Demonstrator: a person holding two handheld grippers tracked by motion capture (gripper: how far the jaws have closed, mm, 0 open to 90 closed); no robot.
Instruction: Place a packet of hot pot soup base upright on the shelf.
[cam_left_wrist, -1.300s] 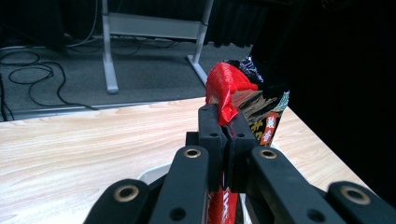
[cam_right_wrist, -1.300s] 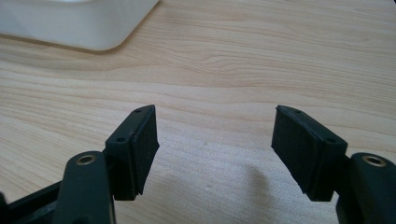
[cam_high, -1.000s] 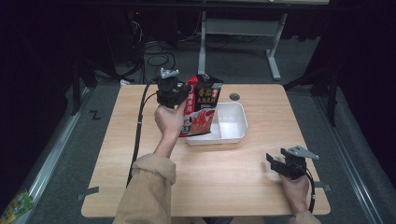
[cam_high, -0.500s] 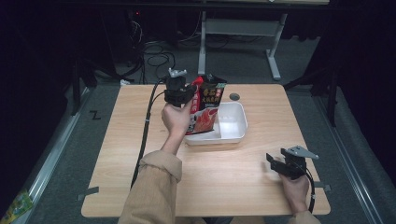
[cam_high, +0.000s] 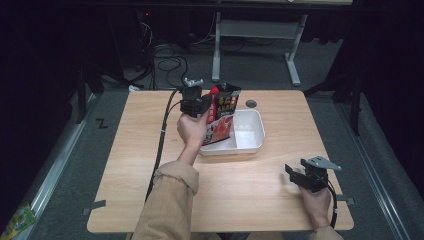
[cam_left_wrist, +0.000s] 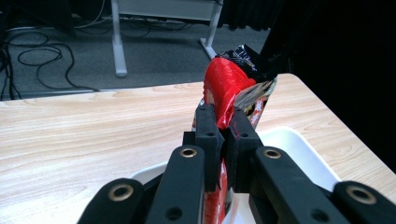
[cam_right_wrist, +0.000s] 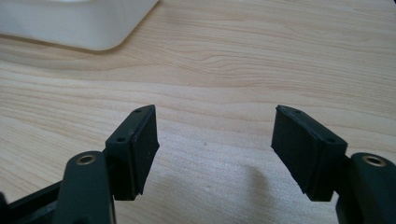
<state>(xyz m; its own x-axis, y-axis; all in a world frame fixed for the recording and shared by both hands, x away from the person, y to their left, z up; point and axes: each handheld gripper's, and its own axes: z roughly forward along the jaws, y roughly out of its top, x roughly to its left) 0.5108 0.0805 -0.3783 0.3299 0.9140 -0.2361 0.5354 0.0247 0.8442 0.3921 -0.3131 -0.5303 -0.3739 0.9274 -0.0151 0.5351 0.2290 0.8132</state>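
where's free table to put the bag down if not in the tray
Bare wood lies left of the left gripper and its cable, and along the near edge between the sleeve and the right gripper. It is crowded mid-table, where the bag stands in the tray.

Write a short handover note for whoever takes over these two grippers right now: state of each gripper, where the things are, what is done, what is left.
Left gripper: shut on the red snack bag, held upright with its bottom end down in the white tray.
Right gripper: open, holding nothing, low over the table near its right front corner.
Done: bag gripped and brought to the tray's left side.
Left, probably: let the bag settle in the tray, open the left jaws, draw back. Whether the bag already rests on the tray floor cannot be told.
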